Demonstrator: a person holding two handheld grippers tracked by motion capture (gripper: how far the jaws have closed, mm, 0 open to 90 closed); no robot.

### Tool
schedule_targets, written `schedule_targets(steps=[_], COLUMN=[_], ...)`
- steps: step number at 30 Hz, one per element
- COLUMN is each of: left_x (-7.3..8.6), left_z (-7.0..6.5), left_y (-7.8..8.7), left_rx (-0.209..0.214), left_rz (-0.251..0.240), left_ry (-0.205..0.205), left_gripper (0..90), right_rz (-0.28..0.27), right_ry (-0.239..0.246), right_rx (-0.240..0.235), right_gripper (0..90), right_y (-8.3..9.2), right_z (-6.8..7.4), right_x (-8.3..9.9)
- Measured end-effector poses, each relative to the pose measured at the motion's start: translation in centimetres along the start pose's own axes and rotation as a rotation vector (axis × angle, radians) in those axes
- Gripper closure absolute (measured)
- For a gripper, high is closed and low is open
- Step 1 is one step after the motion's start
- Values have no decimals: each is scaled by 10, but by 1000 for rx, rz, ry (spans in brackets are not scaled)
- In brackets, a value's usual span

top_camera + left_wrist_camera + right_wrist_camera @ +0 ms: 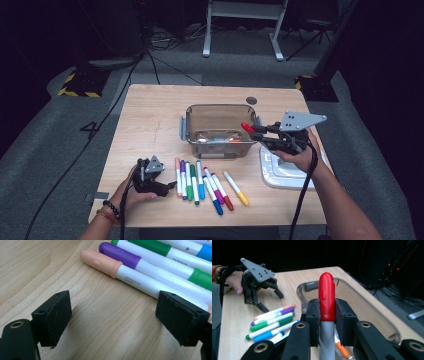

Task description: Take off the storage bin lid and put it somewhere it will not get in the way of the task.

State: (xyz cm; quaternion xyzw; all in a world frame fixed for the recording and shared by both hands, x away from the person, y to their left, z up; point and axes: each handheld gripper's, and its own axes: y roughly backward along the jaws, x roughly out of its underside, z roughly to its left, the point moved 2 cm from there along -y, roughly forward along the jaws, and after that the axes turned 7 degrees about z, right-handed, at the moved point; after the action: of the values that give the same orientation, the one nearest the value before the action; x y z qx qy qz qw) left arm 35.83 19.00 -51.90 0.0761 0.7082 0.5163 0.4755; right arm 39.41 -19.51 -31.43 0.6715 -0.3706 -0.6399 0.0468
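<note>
My right gripper hangs over the right rim of a clear plastic bin, shut on a red-capped marker. In the right gripper view the red-capped marker stands upright between the pads of the right gripper, above the bin. An orange-capped marker lies inside the bin. My left gripper rests on the table just left of a row of several markers. In the left gripper view the left gripper is open over bare wood, with a peach-capped marker just beyond its jaws.
A white bin lid lies on the table under the right hand. A yellow-capped marker ends the row on the right. A purple-capped marker and a green-capped marker lie beside the peach one. Cables trail across the floor beyond the table.
</note>
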Motion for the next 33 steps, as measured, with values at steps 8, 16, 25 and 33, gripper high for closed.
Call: schedule_targets(steps=[8, 16, 25, 33], left_x=[0, 0, 0, 0], left_z=[0, 0, 0, 0], left_y=[0, 0, 0, 0], left_rx=[1, 1, 0, 0], left_rz=[0, 0, -1, 0], left_ry=[2, 2, 1, -1], left_gripper=[140, 140, 140, 140], right_rz=[4, 27, 99, 217], right_ry=[22, 27, 45, 69], right_rx=[-7, -25, -44, -69], right_gripper=[750, 749, 749, 749], right_y=[-13, -40, -82, -122], right_z=[-19, -33, -44, -51], right_x=[-22, -32, -37, -25])
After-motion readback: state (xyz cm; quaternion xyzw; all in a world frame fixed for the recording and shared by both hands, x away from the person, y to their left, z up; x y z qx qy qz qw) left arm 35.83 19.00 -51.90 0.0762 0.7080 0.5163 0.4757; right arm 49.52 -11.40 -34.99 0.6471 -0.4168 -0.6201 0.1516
